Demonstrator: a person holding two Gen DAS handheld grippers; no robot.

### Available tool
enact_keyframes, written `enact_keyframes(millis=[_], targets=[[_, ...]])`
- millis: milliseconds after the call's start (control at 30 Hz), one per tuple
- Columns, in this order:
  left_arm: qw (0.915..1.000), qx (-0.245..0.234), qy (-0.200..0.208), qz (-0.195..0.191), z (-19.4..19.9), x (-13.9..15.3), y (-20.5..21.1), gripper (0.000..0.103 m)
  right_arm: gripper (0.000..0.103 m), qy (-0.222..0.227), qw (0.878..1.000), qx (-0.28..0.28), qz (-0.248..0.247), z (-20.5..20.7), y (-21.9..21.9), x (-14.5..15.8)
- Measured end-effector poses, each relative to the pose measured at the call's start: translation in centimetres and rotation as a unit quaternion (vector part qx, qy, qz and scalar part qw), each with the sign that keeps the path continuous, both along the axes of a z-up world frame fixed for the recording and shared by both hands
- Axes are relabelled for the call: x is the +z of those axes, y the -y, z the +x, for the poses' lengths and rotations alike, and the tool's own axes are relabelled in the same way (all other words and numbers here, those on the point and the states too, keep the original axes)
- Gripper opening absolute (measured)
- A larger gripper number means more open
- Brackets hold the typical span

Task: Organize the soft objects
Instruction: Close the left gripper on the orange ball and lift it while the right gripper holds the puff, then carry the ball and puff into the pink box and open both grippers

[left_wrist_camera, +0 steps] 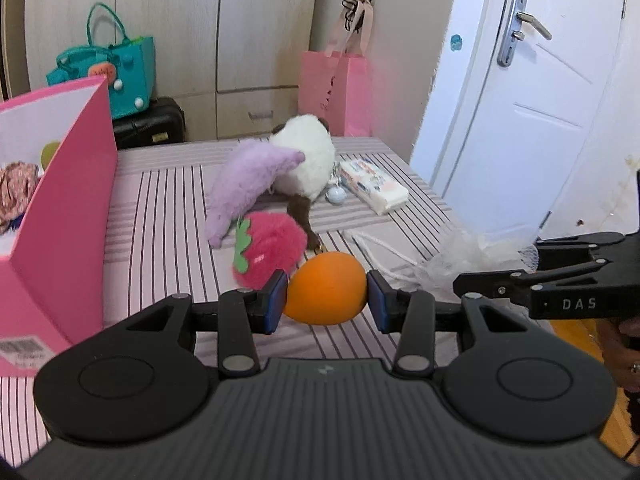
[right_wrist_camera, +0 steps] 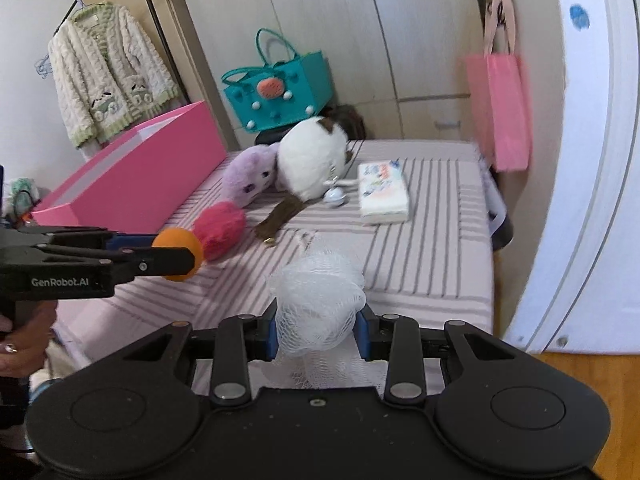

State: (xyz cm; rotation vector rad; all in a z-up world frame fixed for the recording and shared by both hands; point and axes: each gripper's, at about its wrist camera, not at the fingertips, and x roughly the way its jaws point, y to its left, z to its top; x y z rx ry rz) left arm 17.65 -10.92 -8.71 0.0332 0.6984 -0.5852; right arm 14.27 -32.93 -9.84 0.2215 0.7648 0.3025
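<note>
My left gripper (left_wrist_camera: 327, 296) is shut on an orange egg-shaped sponge (left_wrist_camera: 326, 286) and holds it just above the striped bed (left_wrist_camera: 160, 200); it also shows in the right wrist view (right_wrist_camera: 178, 254). My right gripper (right_wrist_camera: 318, 330) is shut on a white mesh bath puff (right_wrist_camera: 318, 304), which also shows in the left wrist view (left_wrist_camera: 472, 260). On the bed lie a pink strawberry plush (left_wrist_camera: 268, 254), a purple plush (left_wrist_camera: 248, 184) and a white-and-brown plush (left_wrist_camera: 306, 160). An open pink box (left_wrist_camera: 60, 216) stands at the left, with a floral cloth (left_wrist_camera: 16, 192) inside.
A tissue pack (left_wrist_camera: 374, 186) and a small pale bell (left_wrist_camera: 335, 195) lie at the back right of the bed. A teal bag (right_wrist_camera: 280, 92) stands behind it. A pink paper bag (right_wrist_camera: 500, 112) hangs by the white door (left_wrist_camera: 520, 120). A fuzzy jacket (right_wrist_camera: 108, 76) hangs at left.
</note>
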Motion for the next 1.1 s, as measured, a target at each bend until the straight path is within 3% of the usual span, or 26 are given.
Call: enact_keyframes(millis=[333,700,1100], targets=[[0.9965,-0.005,-0.083,-0.011,-0.9,-0.7,-4.1,0.042,0.04,-0.058,0.996,0.052,0.047,-0.7,-2.3,1.2],[0.9914,-0.007,-0.129,0.023,-2.3,0.7,-9.2,0.042,0.04,-0.092,0.984,0.13,0.076,0.0,-7.2,4.0],[0.9843,-0.015,-0.166,0.058,-4.4,3.8,-14.9,0.042,0.04,-0.11,0.959,0.237,0.106,2.1,-14.0,9.2]])
